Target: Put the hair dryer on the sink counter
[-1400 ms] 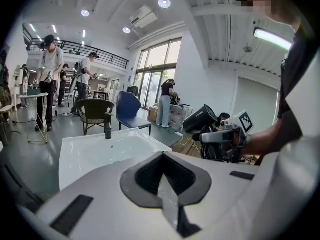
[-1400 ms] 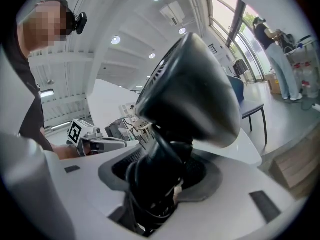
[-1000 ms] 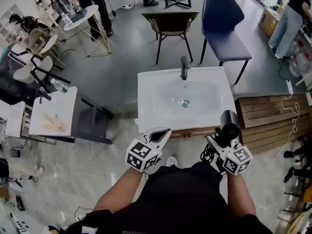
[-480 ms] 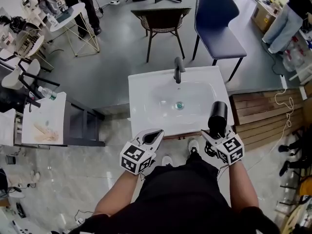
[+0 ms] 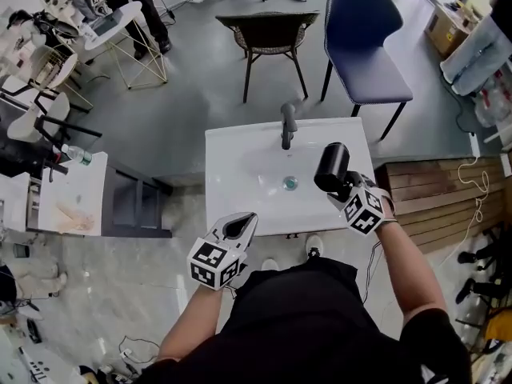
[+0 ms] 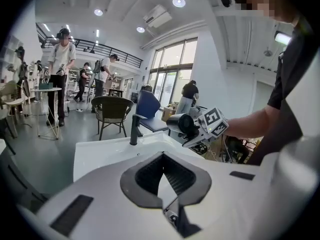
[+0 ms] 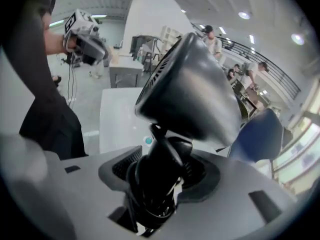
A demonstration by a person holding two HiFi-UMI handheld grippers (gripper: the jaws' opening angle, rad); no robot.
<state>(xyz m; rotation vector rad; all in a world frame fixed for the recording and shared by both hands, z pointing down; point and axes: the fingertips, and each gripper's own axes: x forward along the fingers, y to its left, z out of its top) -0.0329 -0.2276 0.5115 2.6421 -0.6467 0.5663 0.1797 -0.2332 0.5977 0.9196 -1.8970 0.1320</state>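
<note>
- The hair dryer is matt black: a short, fat barrel with a round mouth, slotted vents along one side, and a slim handle below.
- The right gripper has its jaws clamped on that handle; a glossy black cord is looped round the handle where the jaws hold it.
- The dryer hangs in the air over the right part of the tabletop, barrel up and tilted, apart from the surface.
- The tabletop is smooth, glossy white and rectangular, with a shallow, rounded basin sunk into it.
- A small, round, teal-tinted drain sits mid-basin.
- A dark, slim, upright faucet stands on the far rim.
- The left gripper is held at the tabletop's near edge, white-shelled, with its ribbed black jaws closed to a point and nothing between them.
- Beyond the sink stand a brown wicker chair and a blue padded chair on thin dark legs.
- Pale wooden slats lie on the floor to the right.
</note>
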